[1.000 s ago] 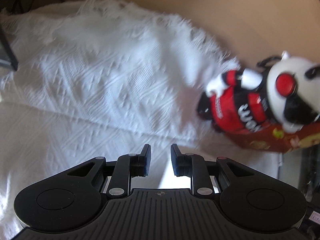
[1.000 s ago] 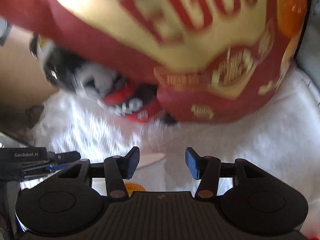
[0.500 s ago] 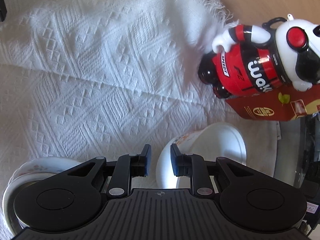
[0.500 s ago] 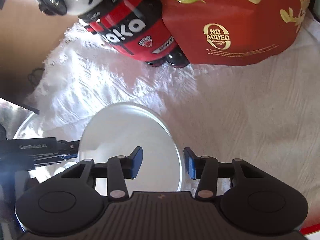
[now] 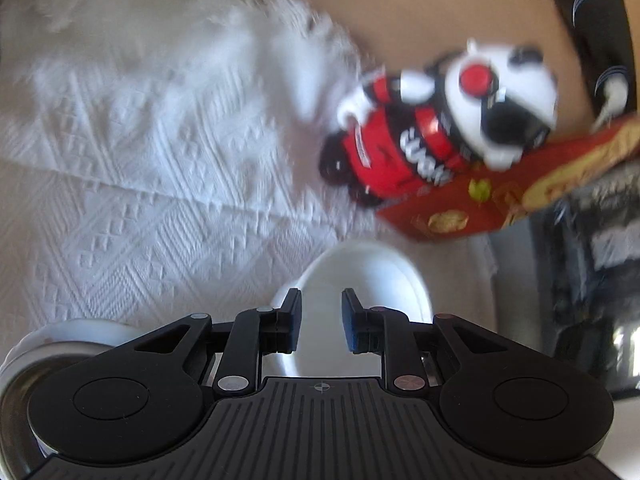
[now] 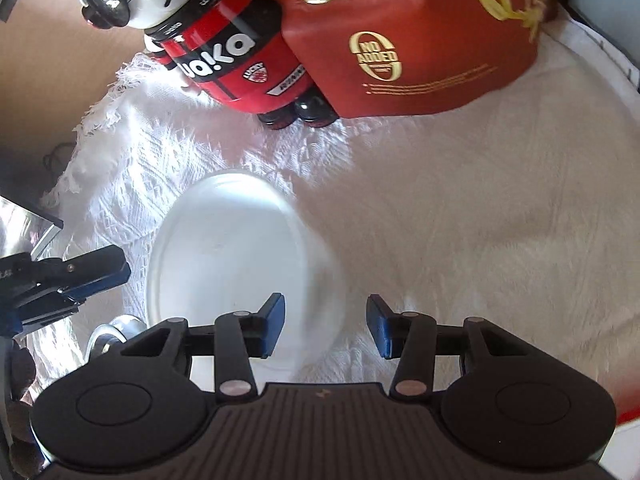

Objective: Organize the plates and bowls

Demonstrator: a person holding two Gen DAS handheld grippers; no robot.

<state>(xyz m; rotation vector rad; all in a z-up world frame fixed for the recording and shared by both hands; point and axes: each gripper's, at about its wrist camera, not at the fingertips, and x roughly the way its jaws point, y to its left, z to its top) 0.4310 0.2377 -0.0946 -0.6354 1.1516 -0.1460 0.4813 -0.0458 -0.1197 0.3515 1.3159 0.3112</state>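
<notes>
A white bowl [image 5: 360, 272] rests on the white woven cloth [image 5: 152, 184]. My left gripper [image 5: 320, 320] hovers over its near rim. Its jaws stand a narrow gap apart, opening a little, with nothing between the pads. The right wrist view shows the same bowl [image 6: 240, 248] from the other side. There my right gripper [image 6: 326, 328] is open, and the bowl's right edge lies below the gap between its fingers. Whether they touch it I cannot tell. The left gripper [image 6: 80, 272] reaches in from the left edge. A second stack of bowls [image 5: 60, 340] shows at the lower left.
A panda-shaped red and black bottle [image 6: 224, 48] stands against a red carton [image 6: 400, 32] at the back of the cloth. A shiny metal object [image 6: 116, 332] lies beside the bowl. Dark clutter [image 5: 592, 280] lines the right side. The cloth's fringe ends on a tan surface [image 5: 420, 20].
Both grippers have come down toward the cloth, and the white bowl has come into view under them. The right jaws have narrowed slightly. The left view has swung sideways and is blurred now.
</notes>
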